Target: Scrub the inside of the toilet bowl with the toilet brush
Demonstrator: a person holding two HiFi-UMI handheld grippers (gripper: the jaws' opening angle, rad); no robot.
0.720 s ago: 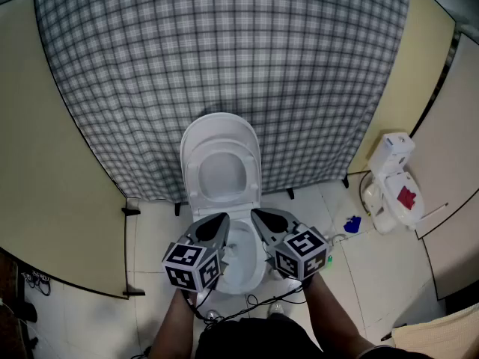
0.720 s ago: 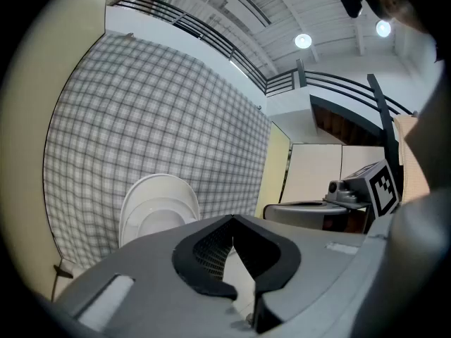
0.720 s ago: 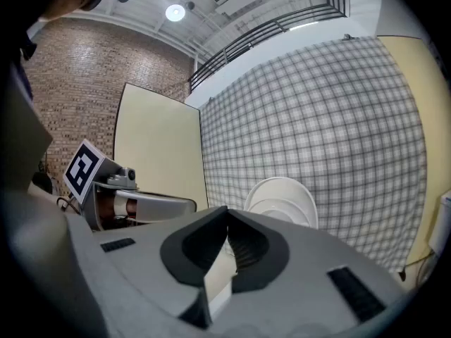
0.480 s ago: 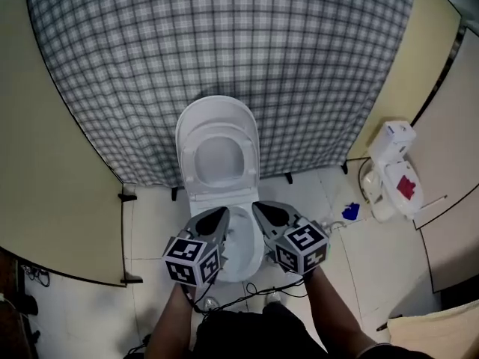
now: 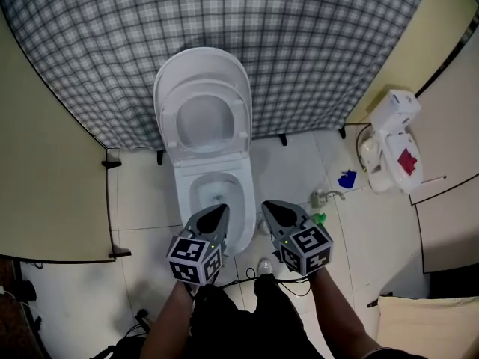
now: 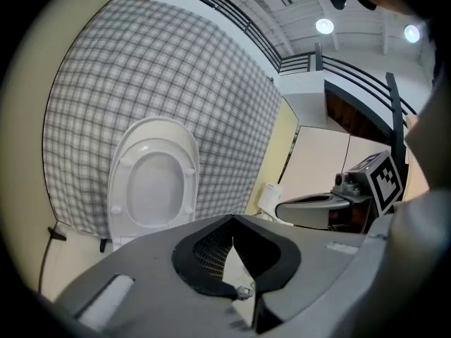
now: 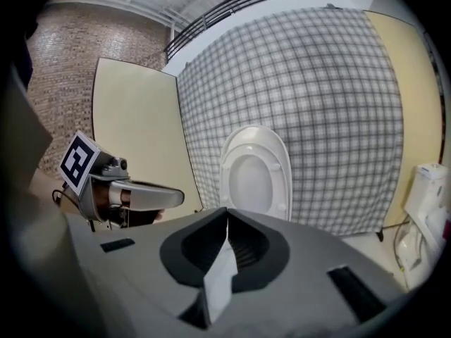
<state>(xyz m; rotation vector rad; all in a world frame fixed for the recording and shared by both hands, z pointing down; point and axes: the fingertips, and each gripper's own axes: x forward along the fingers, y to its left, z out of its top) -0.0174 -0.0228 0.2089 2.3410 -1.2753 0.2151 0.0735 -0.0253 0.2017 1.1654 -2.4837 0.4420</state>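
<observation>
Fingers of left gripper [image 5: 221, 211] and right gripper [image 5: 267, 207] are clenched, empty. Toilet bowl [image 5: 215, 198] is seen at 12 o'clock of left gripper in head view only; just the raised lid [image 6: 155, 129] is shown in gripper views.

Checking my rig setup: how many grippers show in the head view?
2. The left gripper overlaps the near rim of the toilet bowl; the right gripper is just right of the bowl, above the floor. Both are shut and empty. None seems hidden.
</observation>
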